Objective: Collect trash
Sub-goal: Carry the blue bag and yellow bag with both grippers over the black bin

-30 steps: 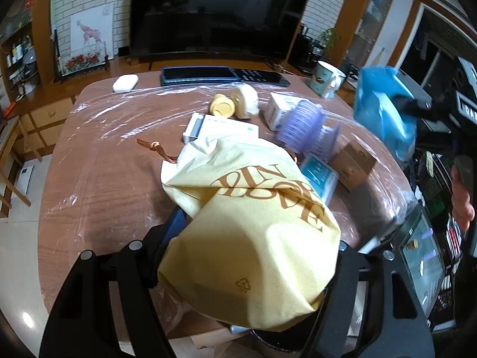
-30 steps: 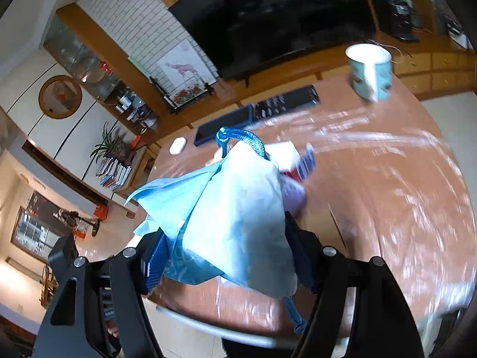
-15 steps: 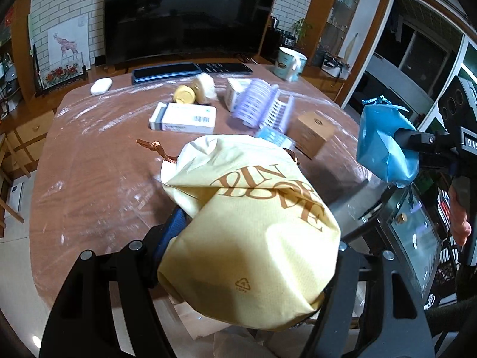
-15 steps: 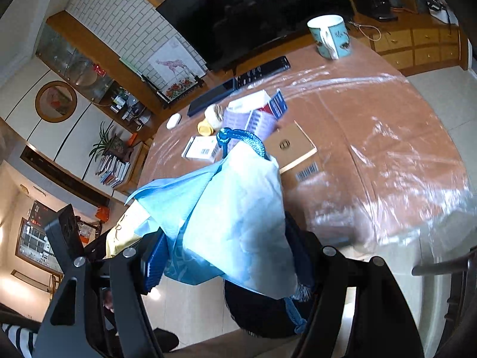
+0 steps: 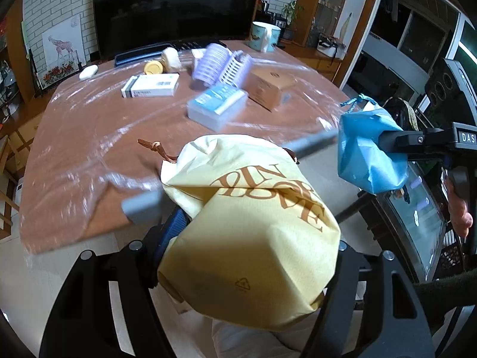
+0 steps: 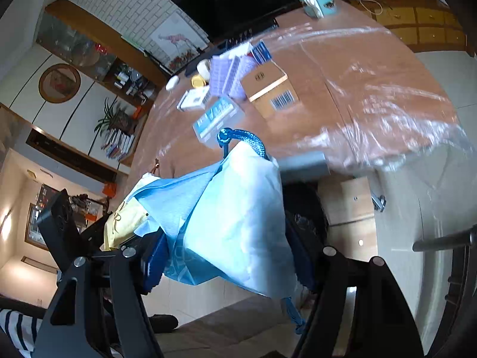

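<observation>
Our left gripper [image 5: 247, 256] angled downward, fingers clamping the yellow bag [image 5: 250, 232], our right gripper [image 6: 229, 253] likewise tilted, fingers gripping the blue bag [image 6: 232, 223], surface [image 5: 89, 137] beyond both

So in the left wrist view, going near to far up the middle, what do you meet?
Yellow drawstring bag → light blue tissue pack → purple hair rollers → dark television screen.

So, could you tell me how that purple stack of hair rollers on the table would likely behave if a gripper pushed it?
The purple rollers are round cylinders lying sideways, so probably apt to roll. They look hollow, likely light, and may scatter.
</observation>
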`<state>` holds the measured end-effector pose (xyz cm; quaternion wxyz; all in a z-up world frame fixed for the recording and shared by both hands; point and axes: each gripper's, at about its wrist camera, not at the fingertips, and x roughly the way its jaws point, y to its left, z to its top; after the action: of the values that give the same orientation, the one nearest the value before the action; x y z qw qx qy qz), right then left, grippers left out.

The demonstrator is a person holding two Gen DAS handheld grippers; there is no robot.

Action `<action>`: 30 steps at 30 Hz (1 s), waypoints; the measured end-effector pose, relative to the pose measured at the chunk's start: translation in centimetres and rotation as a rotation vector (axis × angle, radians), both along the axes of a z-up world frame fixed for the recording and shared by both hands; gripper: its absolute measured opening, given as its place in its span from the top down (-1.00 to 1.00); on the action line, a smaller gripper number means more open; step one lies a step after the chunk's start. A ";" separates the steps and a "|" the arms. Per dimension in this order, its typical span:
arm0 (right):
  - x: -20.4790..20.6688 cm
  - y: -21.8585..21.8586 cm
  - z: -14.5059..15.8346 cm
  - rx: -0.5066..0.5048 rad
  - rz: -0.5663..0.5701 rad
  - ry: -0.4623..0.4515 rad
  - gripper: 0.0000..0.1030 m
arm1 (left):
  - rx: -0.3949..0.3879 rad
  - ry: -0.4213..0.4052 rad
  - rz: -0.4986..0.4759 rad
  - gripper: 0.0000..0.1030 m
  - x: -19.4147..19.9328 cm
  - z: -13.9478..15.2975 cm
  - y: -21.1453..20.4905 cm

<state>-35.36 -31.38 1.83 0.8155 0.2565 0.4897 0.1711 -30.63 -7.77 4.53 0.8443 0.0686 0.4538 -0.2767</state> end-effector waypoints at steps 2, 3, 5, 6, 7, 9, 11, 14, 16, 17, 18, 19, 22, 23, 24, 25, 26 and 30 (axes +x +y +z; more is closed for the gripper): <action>-0.7 -0.2 -0.5 -0.007 0.010 0.008 -0.34 | 0.012 0.003 -0.004 -0.40 -0.9 -0.2 -0.5; -0.9 -0.2 -0.6 -0.009 0.013 0.011 -0.34 | 0.017 0.006 -0.007 -0.40 -1.4 -0.4 -0.6; -1.4 -0.3 -1.1 -0.004 0.021 0.021 -0.34 | 0.027 0.009 -0.009 -0.40 -2.2 -0.6 -0.8; -1.7 -0.2 -1.3 -0.004 0.026 0.027 -0.34 | 0.029 0.011 -0.010 -0.40 -2.5 -0.7 -0.9; -1.9 -0.3 -1.5 -0.007 0.029 0.031 -0.34 | 0.032 0.013 -0.010 -0.40 -2.8 -0.9 -1.0; -2.3 -0.1 -2.1 -0.012 0.038 0.042 -0.34 | 0.041 0.019 -0.009 -0.40 -3.4 -1.3 -1.1; -2.8 0.2 -2.7 -0.018 0.043 0.052 -0.34 | 0.048 0.028 -0.008 -0.40 -3.7 -1.7 -1.1; -2.9 0.5 -3.6 -0.027 0.052 0.068 -0.34 | 0.066 0.042 -0.006 -0.40 -4.0 -2.6 -1.2; -2.8 0.8 -4.3 -0.042 0.057 0.077 -0.34 | 0.077 0.054 -0.005 -0.40 -4.1 -3.3 -1.3; -2.7 1.0 -4.7 -0.048 0.058 0.085 -0.34 | 0.085 0.062 -0.005 -0.40 -4.0 -3.8 -1.4; -2.6 1.2 -5.1 -0.046 0.059 0.093 -0.34 | 0.092 0.065 -0.005 -0.40 -4.1 -4.0 -1.4; -2.4 1.4 -5.4 -0.046 0.062 0.100 -0.34 | 0.098 0.069 -0.007 -0.40 -4.0 -4.3 -1.5; -1.8 2.0 -6.4 -0.077 0.069 0.112 -0.34 | 0.117 0.083 -0.015 -0.40 -3.7 -5.3 -1.7; -1.6 2.1 -6.7 -0.077 0.072 0.116 -0.34 | 0.121 0.086 -0.018 -0.40 -3.7 -5.5 -1.8; -1.4 2.3 -7.0 -0.077 0.073 0.121 -0.34 | 0.130 0.089 -0.024 -0.40 -3.5 -5.9 -1.9; -1.1 2.4 -7.3 -0.080 0.074 0.126 -0.34 | 0.136 0.091 -0.027 -0.40 -3.4 -6.1 -2.0; -0.9 2.6 -7.5 -0.084 0.076 0.129 -0.34 | 0.146 0.096 -0.032 -0.40 -3.2 -6.5 -2.2; 0.1 3.2 -8.2 -0.098 0.085 0.144 -0.34 | 0.167 0.105 -0.044 -0.40 -2.5 -7.5 -2.5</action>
<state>-35.29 -28.18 -6.40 0.7818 0.2072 0.5652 0.1625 -33.10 -10.30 -3.00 0.8043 0.1341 0.5174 -0.2596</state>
